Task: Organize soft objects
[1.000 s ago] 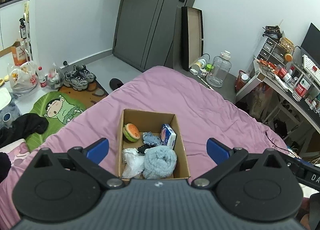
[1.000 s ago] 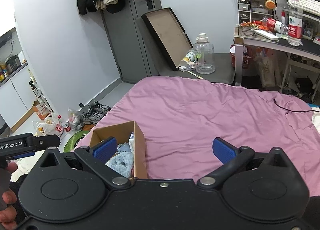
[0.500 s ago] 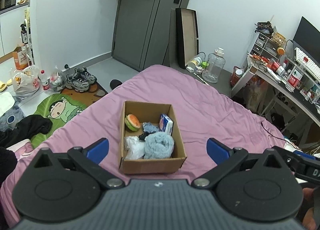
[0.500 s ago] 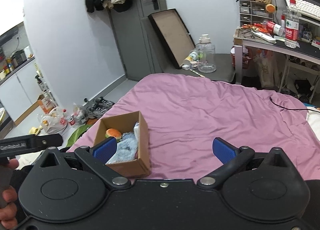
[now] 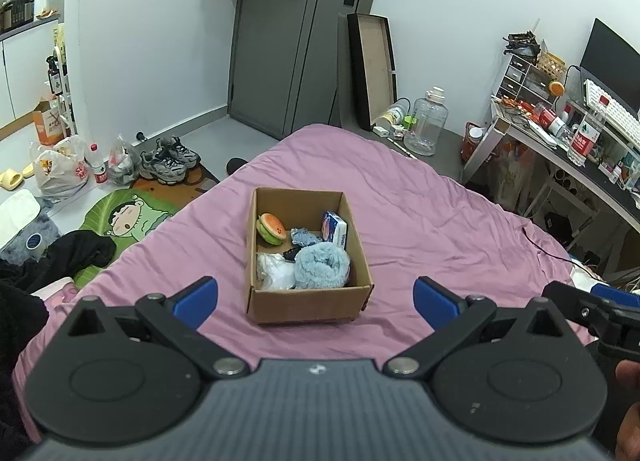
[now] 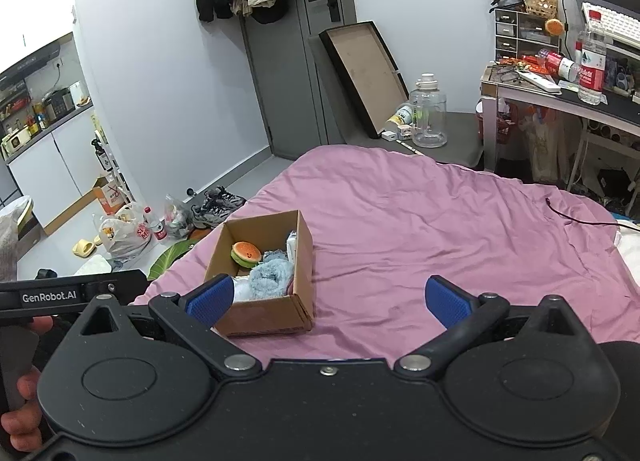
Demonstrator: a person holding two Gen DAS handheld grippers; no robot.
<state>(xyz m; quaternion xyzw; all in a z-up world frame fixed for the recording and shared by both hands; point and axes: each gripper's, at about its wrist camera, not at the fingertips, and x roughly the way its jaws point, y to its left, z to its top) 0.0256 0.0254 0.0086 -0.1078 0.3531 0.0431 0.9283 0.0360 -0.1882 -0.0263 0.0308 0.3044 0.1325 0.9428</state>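
Note:
A cardboard box (image 5: 308, 303) stands on the pink bedspread (image 5: 420, 229). Inside lie a plush burger (image 5: 272, 228), a rolled light-blue towel (image 5: 322, 265), a white soft bundle (image 5: 275, 271), a small blue cloth (image 5: 305, 237) and a tissue pack (image 5: 335, 228). My left gripper (image 5: 315, 299) is open and empty, held back from the box's near wall. My right gripper (image 6: 329, 297) is open and empty, to the right of the box (image 6: 266, 315). The burger (image 6: 246, 253) and towel (image 6: 269, 279) also show in the right wrist view.
Left of the bed lie a cartoon floor mat (image 5: 124, 217), shoes (image 5: 170, 159), bags and dark clothes (image 5: 76, 253). A water jug (image 5: 426, 127) and leaning tray (image 5: 374, 69) stand beyond the bed. A cluttered desk (image 5: 560, 141) is at right. A black cable (image 6: 576, 219) crosses the bedspread.
Both grippers have pulled back and up from the box, so it sits farther off and fully in view. Jaws stay open. The box's contents have not moved.

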